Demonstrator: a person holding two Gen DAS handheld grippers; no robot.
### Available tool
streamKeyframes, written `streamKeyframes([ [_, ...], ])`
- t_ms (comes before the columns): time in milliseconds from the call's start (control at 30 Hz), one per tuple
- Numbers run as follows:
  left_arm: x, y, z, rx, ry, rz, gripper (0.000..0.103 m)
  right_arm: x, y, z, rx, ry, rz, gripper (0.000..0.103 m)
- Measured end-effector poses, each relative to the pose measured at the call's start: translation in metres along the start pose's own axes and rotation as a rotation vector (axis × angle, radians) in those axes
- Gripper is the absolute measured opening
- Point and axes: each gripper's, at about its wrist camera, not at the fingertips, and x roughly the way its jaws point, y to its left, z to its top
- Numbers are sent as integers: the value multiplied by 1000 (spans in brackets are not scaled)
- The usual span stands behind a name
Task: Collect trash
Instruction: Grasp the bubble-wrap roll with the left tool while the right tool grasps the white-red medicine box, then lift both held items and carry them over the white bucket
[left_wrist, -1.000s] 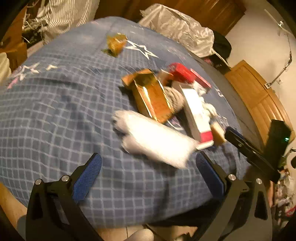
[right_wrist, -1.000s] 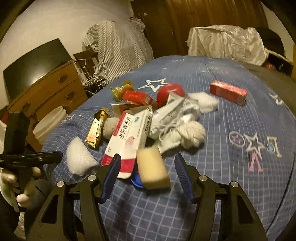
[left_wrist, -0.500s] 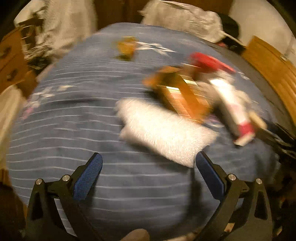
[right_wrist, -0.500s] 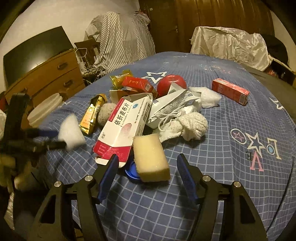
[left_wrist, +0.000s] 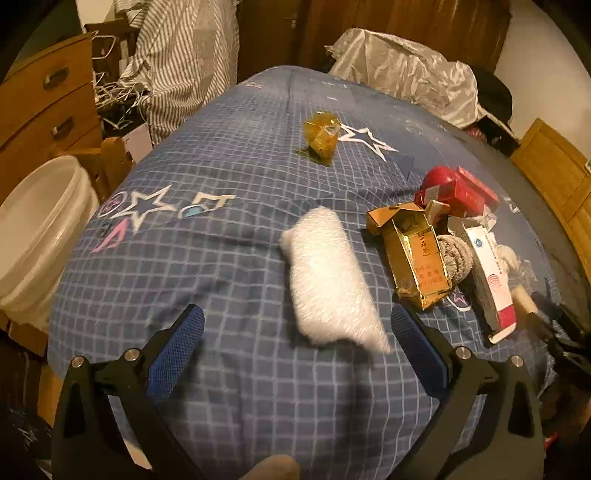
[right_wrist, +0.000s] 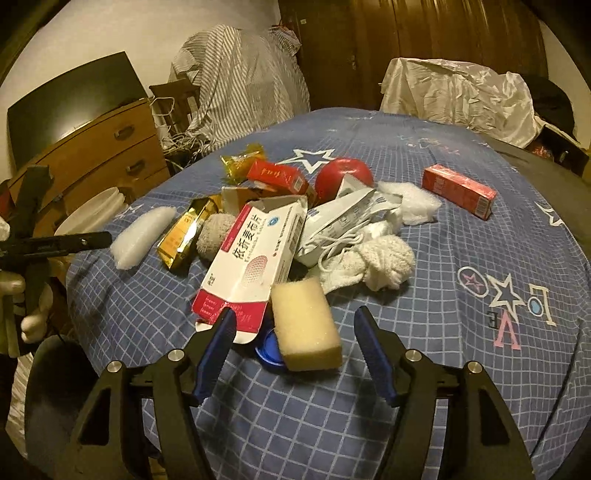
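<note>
The trash lies in a loose heap on a bed (right_wrist: 480, 332) covered in a blue checked sheet with star prints. Nearest the right tongs (right_wrist: 295, 332) is a yellow sponge (right_wrist: 304, 325), resting on a blue cap (right_wrist: 271, 349) and lying between the two blue pads without either pad pressing on it; these jaws have just been opening and stand apart, released. Touching the sponge on its left is a red and white medicine box (right_wrist: 251, 262) with its flaps open. Beyond it sit a gold foil box (right_wrist: 183, 240), a grey ball of yarn (right_wrist: 216, 234), a white sock bundle (right_wrist: 380, 264), a crumpled white packet (right_wrist: 343, 218), a red ball (right_wrist: 343, 175), a small red box (right_wrist: 275, 175) and a yellow wrapper (right_wrist: 242, 160). A longer red box (right_wrist: 458, 190) lies apart to the right.

A white foam piece (left_wrist: 328, 284) lies on the sheet left of the heap, between the pads of the left tongs (left_wrist: 295, 347), its lower corner close by the right pad but not gripped; those jaws are wide apart, released. A white bucket (left_wrist: 33, 236) stands beside the bed, near a wooden dresser (left_wrist: 44, 99).
</note>
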Motion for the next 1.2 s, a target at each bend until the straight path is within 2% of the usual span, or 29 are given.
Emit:
streamKeyframes([
  [133,25,-12,6,12,18,58,98,3,10,18,12,-11,-1,68],
  [200,34,-18,10,31,21,108,98,12,17,29,8,8,-12,69],
  [367,49,-21,5,55,54,174,98,53,40,56,-6,95,-65,79],
  [567,55,-19,5,50,46,190,95,91,47,60,-51,173,-172,79],
  [600,56,-20,5,53,44,191,91,95,48,59,-60,177,-186,78],
  [633,55,-21,6,55,39,187,87,96,48,58,-63,174,-192,70],
  [700,52,-25,6,55,25,170,63,95,48,56,-61,151,-206,55],
  [767,49,-30,6,64,14,174,48,90,47,54,-49,126,-188,53],
  [900,33,-32,7,59,-35,192,48,68,48,53,-30,48,-177,52],
  [967,18,-36,9,56,-71,181,48,47,48,55,-12,-20,-164,52],
  [1100,-22,-57,11,72,-170,133,48,2,49,57,3,-145,-165,52],
  [1200,-61,-85,8,117,-277,85,48,-36,50,54,13,-233,-188,52],
])
